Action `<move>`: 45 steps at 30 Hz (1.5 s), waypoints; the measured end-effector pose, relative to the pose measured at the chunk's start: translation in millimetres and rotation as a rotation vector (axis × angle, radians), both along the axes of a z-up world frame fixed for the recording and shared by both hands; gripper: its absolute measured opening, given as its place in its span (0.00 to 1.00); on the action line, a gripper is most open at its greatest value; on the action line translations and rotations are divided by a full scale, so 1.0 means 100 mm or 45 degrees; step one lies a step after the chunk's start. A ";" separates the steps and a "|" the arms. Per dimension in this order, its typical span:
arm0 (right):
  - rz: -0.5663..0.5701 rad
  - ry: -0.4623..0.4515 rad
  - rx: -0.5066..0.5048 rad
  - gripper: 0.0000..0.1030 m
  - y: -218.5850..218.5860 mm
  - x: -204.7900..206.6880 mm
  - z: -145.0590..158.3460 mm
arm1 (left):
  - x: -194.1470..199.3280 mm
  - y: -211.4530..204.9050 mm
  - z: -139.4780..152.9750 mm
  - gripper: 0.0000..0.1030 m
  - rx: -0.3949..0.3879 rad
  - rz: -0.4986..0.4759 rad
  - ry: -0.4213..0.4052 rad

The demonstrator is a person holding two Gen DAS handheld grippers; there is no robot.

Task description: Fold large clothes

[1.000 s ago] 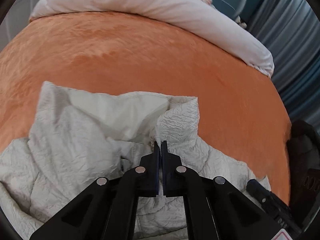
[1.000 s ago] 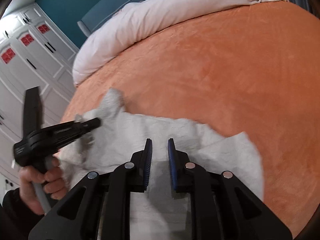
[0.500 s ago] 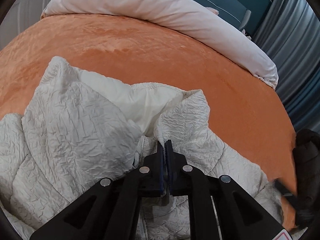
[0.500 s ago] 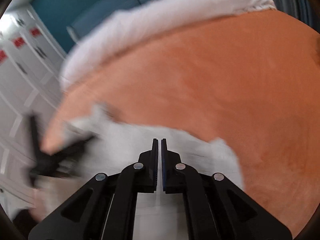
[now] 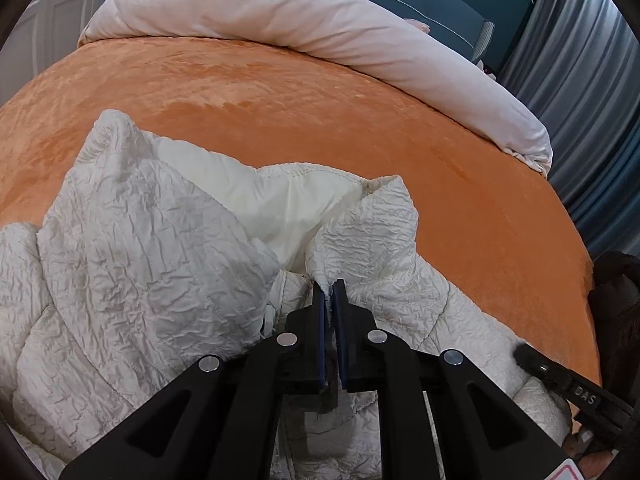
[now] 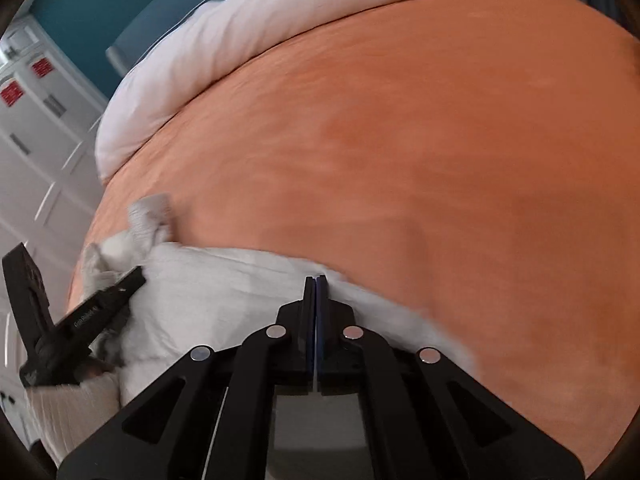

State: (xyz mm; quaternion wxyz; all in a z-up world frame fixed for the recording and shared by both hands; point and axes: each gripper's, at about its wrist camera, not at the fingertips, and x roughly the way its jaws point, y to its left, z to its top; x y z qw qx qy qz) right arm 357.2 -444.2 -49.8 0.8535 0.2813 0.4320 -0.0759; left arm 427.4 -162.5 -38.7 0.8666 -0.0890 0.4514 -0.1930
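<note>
From my left cam it's all one bed (image 5: 360,92), covered in a fuzzy orange blanket (image 5: 280,100). A rolled-up pale duvet (image 5: 304,12) runs across the far end, from about 11 to 2 o'clock. A crinkly white puffer jacket (image 5: 132,248) is heaped right on the blanket from 6 to 9 o'clock, lining showing.

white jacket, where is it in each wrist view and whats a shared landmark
Left wrist view: the white jacket fills the lower left and centre, crumpled on the orange blanket.
Right wrist view: it lies blurred along the lower left.
Shared landmark: the rolled white duvet at the blanket's far edge.
</note>
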 end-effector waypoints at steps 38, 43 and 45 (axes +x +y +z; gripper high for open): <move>0.286 0.021 -0.075 0.00 1.10 -0.80 0.16 | -1.05 2.21 -0.04 0.37 0.125 0.380 -0.039; 0.141 0.076 -0.092 0.04 0.92 -1.03 0.33 | -1.06 2.33 0.08 0.25 0.155 0.436 0.030; 0.107 0.049 -0.134 0.04 0.81 -1.34 0.56 | -1.29 2.39 0.29 0.39 0.135 0.425 0.024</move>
